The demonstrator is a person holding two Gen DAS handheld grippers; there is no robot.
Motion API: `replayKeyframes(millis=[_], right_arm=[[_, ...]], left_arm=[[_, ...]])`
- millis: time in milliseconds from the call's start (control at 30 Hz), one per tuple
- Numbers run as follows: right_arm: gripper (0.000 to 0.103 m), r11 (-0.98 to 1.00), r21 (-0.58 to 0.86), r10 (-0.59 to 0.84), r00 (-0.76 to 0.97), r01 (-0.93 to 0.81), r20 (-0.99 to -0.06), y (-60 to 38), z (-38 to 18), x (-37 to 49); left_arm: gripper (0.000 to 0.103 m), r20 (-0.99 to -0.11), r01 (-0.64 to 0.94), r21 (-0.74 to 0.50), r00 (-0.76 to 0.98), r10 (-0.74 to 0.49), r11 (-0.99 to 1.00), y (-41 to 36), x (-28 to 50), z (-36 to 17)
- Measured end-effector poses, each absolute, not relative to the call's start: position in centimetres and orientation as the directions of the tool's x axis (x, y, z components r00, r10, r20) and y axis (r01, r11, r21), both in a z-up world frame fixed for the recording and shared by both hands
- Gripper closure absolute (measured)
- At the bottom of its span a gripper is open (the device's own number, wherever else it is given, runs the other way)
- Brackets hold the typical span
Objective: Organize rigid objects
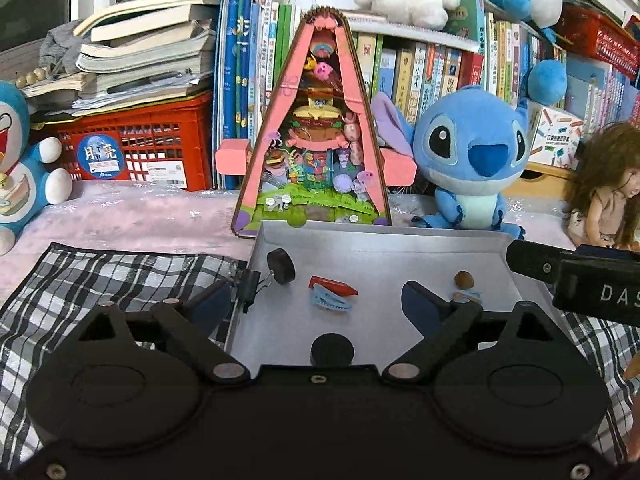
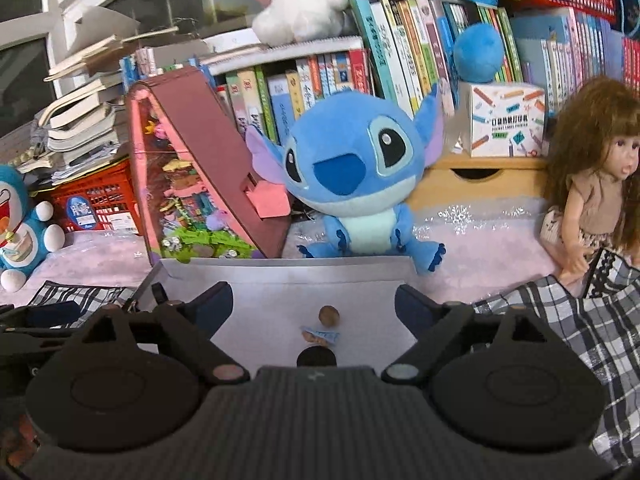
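Note:
A shallow grey tray (image 1: 380,242) lies in front of me on a checked cloth. In it lie a black wheel (image 1: 281,266), a red stick (image 1: 334,285), a blue hair clip (image 1: 330,300), a brown nut (image 1: 464,280), a small blue piece (image 1: 466,296) and a black disc (image 1: 332,350). A black binder clip (image 1: 250,286) grips the tray's left wall. My left gripper (image 1: 316,306) is open and empty above the tray's near part. My right gripper (image 2: 314,306) is open and empty over the tray (image 2: 280,270), with the nut (image 2: 329,315), blue piece (image 2: 320,336) and disc (image 2: 316,357) between its fingers.
A pink triangular diorama (image 1: 316,128) and a blue Stitch plush (image 1: 470,156) stand just behind the tray. A red crate (image 1: 136,148), stacked books and a Doraemon plush (image 1: 20,160) are on the left. A doll (image 2: 592,184) sits on the right. The right gripper's body (image 1: 580,276) shows at the right.

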State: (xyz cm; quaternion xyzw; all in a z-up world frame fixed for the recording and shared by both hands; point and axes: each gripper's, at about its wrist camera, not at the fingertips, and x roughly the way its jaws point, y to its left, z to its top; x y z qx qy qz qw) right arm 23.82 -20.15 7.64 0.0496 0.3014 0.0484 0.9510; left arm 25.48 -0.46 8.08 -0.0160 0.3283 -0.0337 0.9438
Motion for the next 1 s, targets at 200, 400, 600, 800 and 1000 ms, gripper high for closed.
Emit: replayKeyframes(millis=[200,400,600,800,1000], right_arm=[[0.004,0.991,0.098,0.128,0.828,-0.089,-0.547,-19.3,8.3,22.3],[0.003,0.99,0.098,0.135,0.83,-0.097,-0.541,-19.0,8.4,21.0],[0.001,0.992,0.08,0.123,0.836,-0.095,-0.534,-18.9,8.2,19.5],[0.0,0.993,0.069,0.117,0.837,-0.095,-0.535,-19.0,7.7,18.0],[0.0,0.994,0.069,0.105,0.836,-0.08,-0.539,-19.1,7.0,16.8]], left_arm=[[0.011,-0.606,0.054,-0.059,0.792,-0.078,0.997,0.2,23.7,8.7],[0.011,-0.601,0.046,-0.073,0.795,-0.081,0.996,0.8,22.1,8.7],[0.01,-0.588,0.056,-0.063,0.805,-0.082,0.996,1.1,20.1,8.5],[0.01,-0.59,0.06,-0.071,0.803,-0.09,0.996,1.4,18.4,8.1],[0.01,-0.584,0.069,-0.05,0.807,-0.086,0.996,1.2,16.9,7.6]])
